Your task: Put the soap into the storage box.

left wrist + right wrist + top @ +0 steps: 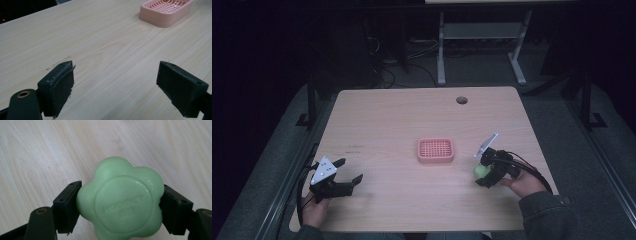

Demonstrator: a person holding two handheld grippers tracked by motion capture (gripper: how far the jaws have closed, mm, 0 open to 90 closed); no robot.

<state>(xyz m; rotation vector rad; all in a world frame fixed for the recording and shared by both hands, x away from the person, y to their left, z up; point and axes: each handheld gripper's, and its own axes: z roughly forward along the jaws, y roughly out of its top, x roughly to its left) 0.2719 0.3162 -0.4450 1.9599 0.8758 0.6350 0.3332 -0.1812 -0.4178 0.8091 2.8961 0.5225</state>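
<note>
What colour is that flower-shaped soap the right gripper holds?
The soap is pale green, clearest in the right gripper view.

Soap: 1 pale green bar, flower-shaped with rounded lobes around its edge. You see a raised round disc on its face, with faint embossed lettering too soft to read. Surface smooth and matte, no visible chips. It is clamped between the 2 black jaws of your right gripper, 1 pad pressed against each side, face turned toward the camera on that gripper. In the high view the soap shows as a small green lump at your right gripper, toward the right side of the table, just right of the pink dish and apart from it.
</note>
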